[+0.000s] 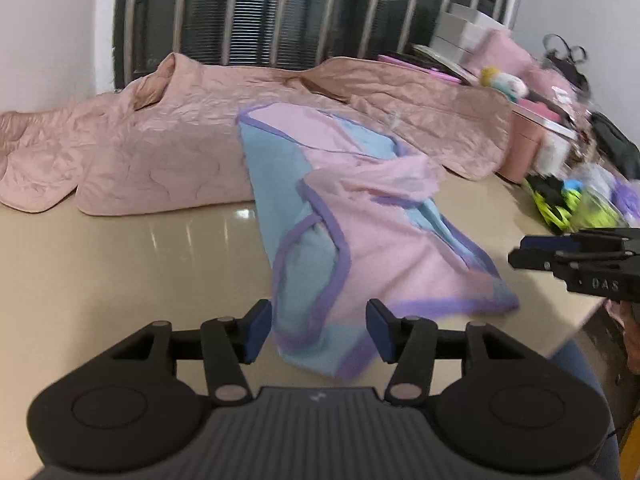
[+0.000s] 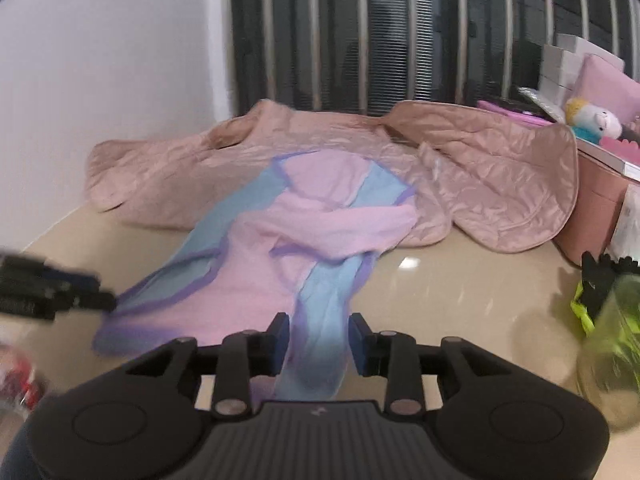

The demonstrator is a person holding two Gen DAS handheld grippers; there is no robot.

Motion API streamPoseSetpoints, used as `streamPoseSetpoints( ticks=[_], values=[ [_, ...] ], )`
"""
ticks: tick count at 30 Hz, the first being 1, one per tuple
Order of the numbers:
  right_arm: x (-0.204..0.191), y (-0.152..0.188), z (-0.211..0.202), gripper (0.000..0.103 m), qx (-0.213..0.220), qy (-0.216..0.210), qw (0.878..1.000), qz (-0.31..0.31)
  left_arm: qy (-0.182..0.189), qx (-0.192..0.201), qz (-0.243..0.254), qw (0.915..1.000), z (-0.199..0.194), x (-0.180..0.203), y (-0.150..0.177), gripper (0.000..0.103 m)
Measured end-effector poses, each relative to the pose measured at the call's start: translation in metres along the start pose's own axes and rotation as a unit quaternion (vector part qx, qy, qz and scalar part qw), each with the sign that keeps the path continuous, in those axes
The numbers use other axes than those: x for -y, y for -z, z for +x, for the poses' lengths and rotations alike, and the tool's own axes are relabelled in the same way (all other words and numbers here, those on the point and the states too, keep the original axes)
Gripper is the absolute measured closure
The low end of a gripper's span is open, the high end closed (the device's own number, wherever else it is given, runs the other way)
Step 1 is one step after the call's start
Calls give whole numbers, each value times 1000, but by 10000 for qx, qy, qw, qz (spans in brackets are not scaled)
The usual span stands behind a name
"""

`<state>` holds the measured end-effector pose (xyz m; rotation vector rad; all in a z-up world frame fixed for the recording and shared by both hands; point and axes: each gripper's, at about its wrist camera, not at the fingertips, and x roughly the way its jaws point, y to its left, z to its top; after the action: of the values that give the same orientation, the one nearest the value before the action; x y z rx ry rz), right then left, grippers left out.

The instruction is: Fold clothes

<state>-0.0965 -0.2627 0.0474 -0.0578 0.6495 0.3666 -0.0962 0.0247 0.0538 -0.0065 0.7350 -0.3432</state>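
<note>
Left wrist view looks down at a slant over the left gripper (image 1: 318, 332), whose blue pads stand apart; a corner of the pink and blue garment (image 1: 360, 232) lies in the gap between them, but the pads do not press on it. The garment, edged in purple, is spread in loose folds on the glossy beige table (image 1: 100, 272), its far end lapping onto a quilted pink blanket (image 1: 168, 148) that runs along the back of the table below a barred window (image 1: 260, 12). At the right edge of this view the right gripper (image 1: 520, 254) comes in level from the side, just off the garment's near right corner, beside the table's edge.

Right wrist view shows the right gripper (image 2: 318, 344) also tilted downward, its jaws apart with a blue strip of the garment (image 2: 320, 320) running between the pads without being pinched. The left gripper (image 2: 100, 300) is a dark blur at the left, close to the garment's purple hem. To the right stand a pink box (image 2: 596, 208) with a small plush toy (image 2: 596, 120) on top, and nearer, a neon-green and black heap (image 2: 600, 300) near the right gripper's side. A blurred red thing (image 2: 20, 376) sits at the lower left; I cannot tell what it is.
</note>
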Motion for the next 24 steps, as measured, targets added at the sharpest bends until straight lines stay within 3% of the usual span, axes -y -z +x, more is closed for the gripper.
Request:
streamPoseSetpoints(
  ticks=[3,8,9,11,14,17,19,21,22,24],
  values=[
    [-14,18,-1,75,-253,-338,9985,-349,-30,-15,123,9999,-5,7,10,49],
    [-22,22,19,80,-398,-80,9978,-532,-317,-222,382,9985,6,23,16,50],
    [-21,20,22,86,-396,-46,9980,-482,-360,-236,458,9980,8,26,17,51],
    [-14,17,25,96,-412,-13,9990,-180,-485,-263,560,9969,13,30,20,71],
    [-1,11,21,97,-238,-37,9989,405,-601,-283,590,9960,17,32,20,86],
    [1,8,22,97,-127,160,9991,375,-653,-280,698,9950,18,35,21,86],
    [-5,13,28,97,-326,329,9989,-11,-750,-312,895,9927,21,40,21,83],
    [-13,19,28,95,-467,420,9975,-335,-864,-346,1040,9902,20,44,21,74],
    [-15,21,25,93,-468,417,9972,-396,-850,-375,1043,9902,18,44,21,64],
    [-18,25,17,81,-458,366,9971,-488,-519,-458,867,9938,11,39,20,59]
  ],
)
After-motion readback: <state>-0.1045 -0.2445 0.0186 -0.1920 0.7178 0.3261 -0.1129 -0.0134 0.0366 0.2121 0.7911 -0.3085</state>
